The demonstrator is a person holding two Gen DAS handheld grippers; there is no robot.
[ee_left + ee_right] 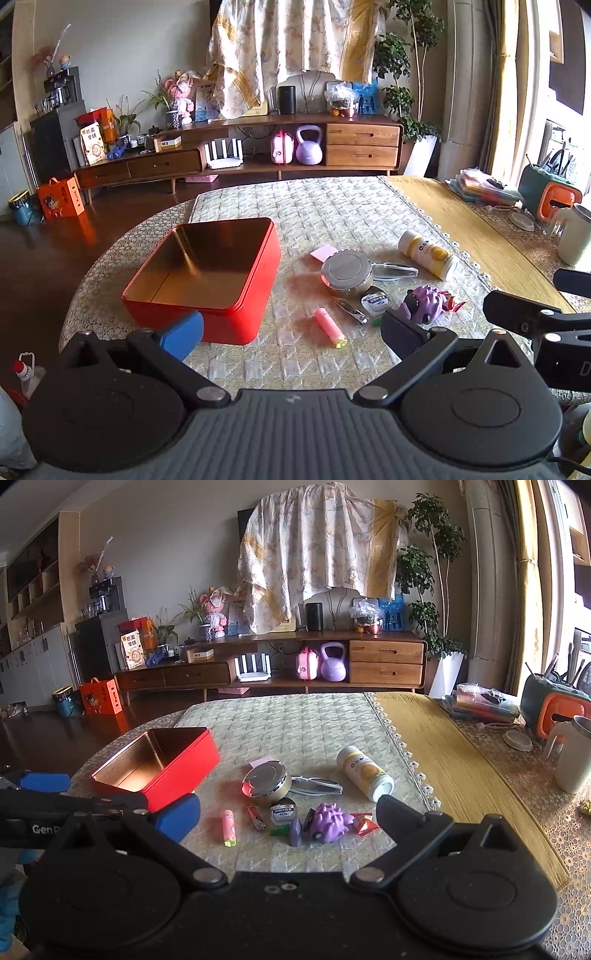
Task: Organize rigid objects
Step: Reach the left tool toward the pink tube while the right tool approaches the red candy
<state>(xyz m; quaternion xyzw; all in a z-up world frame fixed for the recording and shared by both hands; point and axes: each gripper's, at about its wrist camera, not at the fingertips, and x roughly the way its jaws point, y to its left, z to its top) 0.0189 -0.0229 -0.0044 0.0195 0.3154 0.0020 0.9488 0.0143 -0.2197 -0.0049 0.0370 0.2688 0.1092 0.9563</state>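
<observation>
Left claw (291, 334): a ribbed dark-grey central housing carried two round black discs, one to each side of it. From silver pivot pins beside the housing, black link arms ran forward to two fingers, one padded blue (183, 334), the other black. Right claw (288, 818): the same layout, though its housing was smooth black with two small screws near its front edge. White lettering, partly cut off, marked a black bar left of this housing.
</observation>
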